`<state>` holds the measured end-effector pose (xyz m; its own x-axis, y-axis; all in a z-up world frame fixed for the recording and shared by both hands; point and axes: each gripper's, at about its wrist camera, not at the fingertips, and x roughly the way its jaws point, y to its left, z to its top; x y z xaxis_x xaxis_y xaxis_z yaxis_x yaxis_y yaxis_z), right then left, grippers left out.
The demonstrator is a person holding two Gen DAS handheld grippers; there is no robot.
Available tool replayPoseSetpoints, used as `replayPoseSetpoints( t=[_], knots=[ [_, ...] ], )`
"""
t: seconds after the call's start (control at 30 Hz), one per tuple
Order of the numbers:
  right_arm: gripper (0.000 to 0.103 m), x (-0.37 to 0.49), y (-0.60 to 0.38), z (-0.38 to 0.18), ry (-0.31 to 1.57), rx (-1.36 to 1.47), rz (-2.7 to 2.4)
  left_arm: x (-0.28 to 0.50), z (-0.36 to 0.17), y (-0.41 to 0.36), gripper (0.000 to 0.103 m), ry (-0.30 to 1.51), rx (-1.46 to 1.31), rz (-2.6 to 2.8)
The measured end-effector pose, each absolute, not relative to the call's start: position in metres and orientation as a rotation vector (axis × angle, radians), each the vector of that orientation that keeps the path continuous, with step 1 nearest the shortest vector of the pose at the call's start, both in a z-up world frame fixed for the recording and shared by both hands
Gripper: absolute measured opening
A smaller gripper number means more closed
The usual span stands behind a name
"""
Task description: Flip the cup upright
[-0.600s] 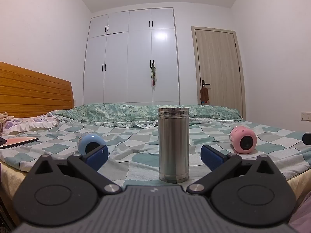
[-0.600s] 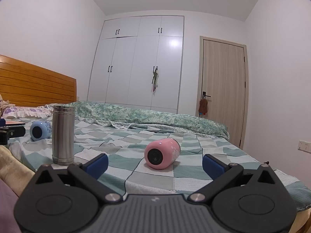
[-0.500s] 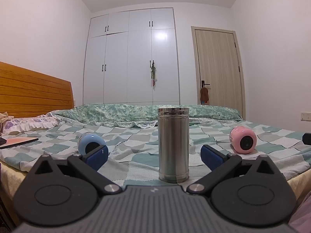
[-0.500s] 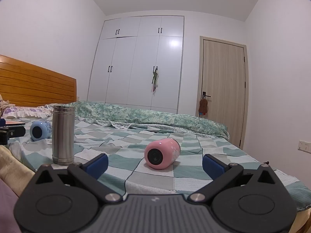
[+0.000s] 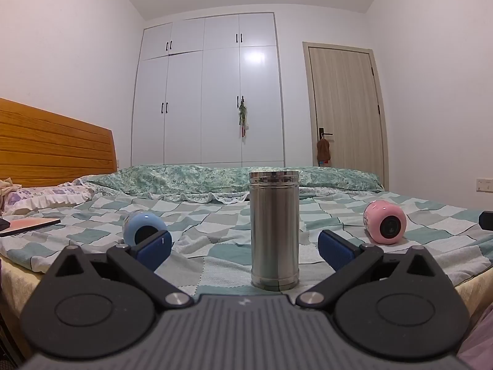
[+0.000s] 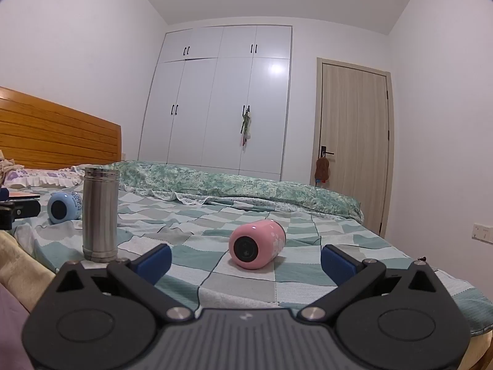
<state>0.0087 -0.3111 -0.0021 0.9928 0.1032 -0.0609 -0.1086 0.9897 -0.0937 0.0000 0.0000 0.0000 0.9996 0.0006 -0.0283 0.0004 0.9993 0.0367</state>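
On the bed (image 5: 215,248), spread with a green-and-white checked sheet, a steel cup (image 5: 274,229) stands on end near the front edge, while a blue cup (image 5: 143,228) and a pink cup (image 5: 385,226) lie on their sides, each with one round dark end facing the cameras. From the left wrist view the steel cup sits dead centre, between the blue pads of the left claw (image 5: 243,248), which is spread wide and holds nothing; the blue cup lies to its left, partly hidden behind the left pad, and the pink cup lies well apart to its right.

The right wrist view shows what the other cannot: the pink cup (image 6: 257,243) full length, lying between the pads of the right claw (image 6: 245,260) and beyond them, not touched. That claw is likewise spread wide and empty. Here the steel cup (image 6: 100,214) stands off to the left, with the blue cup (image 6: 64,207) behind it and unobstructed, printed markings on its side.

Only the left view gives a flat pink book (image 5: 29,225) by the pillow (image 5: 43,199). Both views show the wooden headboard (image 5: 55,149), white wardrobe (image 5: 209,92) and closed door (image 5: 345,108).
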Motion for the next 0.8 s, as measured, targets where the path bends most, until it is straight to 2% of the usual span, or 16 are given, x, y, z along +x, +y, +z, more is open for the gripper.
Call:
replayPoseSetpoints(
  t=[0.8],
  knots=[
    [0.103, 0.0085, -0.3110, -0.0017, 0.056, -0.098, 0.106, 0.0029, -0.0019, -0.0040, 0.103, 0.028, 0.032, 0.001]
  ],
)
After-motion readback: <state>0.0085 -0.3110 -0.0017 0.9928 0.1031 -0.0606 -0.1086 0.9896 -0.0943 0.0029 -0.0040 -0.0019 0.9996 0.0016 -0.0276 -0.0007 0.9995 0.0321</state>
